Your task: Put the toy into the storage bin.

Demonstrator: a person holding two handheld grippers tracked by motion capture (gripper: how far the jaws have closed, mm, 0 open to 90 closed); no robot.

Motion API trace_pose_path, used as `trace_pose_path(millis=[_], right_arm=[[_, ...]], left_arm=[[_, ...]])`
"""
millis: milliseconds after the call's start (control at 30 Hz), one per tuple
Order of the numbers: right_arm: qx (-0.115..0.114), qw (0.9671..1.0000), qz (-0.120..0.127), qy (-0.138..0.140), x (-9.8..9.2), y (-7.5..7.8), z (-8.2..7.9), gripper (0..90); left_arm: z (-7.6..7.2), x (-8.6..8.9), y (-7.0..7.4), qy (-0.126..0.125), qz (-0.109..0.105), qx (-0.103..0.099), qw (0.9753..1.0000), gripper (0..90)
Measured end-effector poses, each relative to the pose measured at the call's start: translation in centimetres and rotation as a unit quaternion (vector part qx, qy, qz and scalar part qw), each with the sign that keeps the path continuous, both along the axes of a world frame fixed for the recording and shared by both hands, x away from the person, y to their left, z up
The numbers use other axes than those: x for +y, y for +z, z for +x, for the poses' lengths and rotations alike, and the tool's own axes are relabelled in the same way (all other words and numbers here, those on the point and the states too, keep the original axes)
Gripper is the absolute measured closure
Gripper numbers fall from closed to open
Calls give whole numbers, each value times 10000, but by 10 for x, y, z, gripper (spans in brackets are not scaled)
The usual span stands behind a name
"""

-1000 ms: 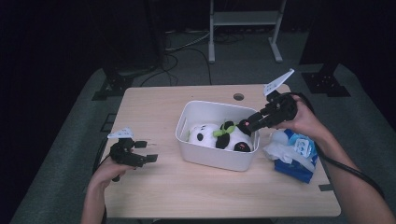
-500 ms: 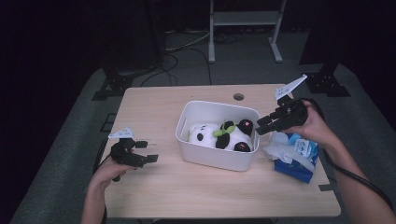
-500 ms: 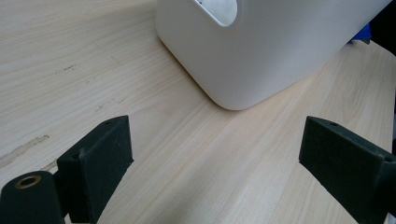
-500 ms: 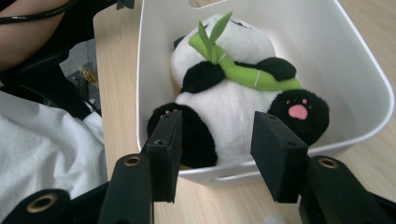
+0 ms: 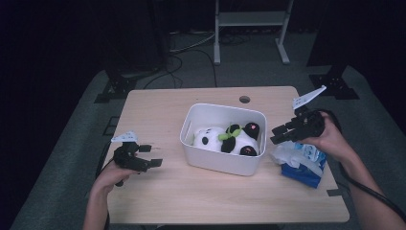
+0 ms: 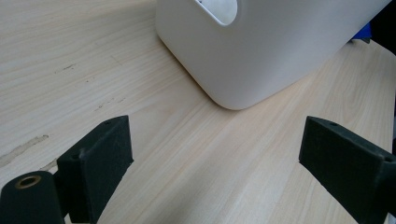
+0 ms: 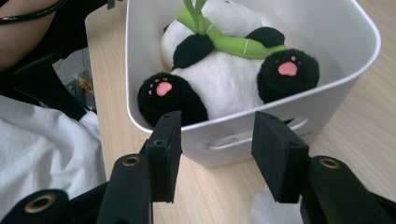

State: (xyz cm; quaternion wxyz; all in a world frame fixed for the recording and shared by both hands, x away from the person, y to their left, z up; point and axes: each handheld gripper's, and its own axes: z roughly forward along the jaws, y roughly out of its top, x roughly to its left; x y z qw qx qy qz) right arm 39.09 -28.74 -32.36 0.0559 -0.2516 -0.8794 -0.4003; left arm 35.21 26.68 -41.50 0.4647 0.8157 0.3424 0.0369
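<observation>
**Panda toy in the white bin, both claws empty**

Sitting in the white bin [image 5: 225, 158] at the middle of the wooden table [image 5: 158, 110]: a plush panda [image 5: 225, 139], black and white, lying on its back with a green bamboo stick across its tummy. Two black feet with pink paw marks pointing toward the right gripper [image 5: 280, 133].

Held just outside the bin's wall, at 3 o'clock from the panda, above a blue tissue pack [image 5: 304, 160]. Jaws partly apart, nothing between them. Not touching the bin or the toy. In the right gripper view, pads [image 7: 167, 140] lined up with the bin's near wall and its handle slot.

Over at 9 o'clock from the bin, well apart from it: the left gripper [image 5: 149, 155], low over bare table. Jaws spread wide, holding nothing. In the left gripper view, a rounded bin corner [image 6: 233, 88] up ahead at 12 o'clock, wood grain under the pads.
</observation>
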Motion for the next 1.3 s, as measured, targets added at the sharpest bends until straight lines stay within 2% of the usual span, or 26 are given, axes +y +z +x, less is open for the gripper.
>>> trace_pose_path(millis=[533, 1300], right_arm=[[181, 9996, 62, -218, -15, -30, -11, 508], [302, 9982, 235, -468, -29, -58, -28, 492]], left_arm=[[1, -1, -1, -25, 20, 9, 10000, 84], [1, -1, -2, -41, 3, 30, 10000, 84]])
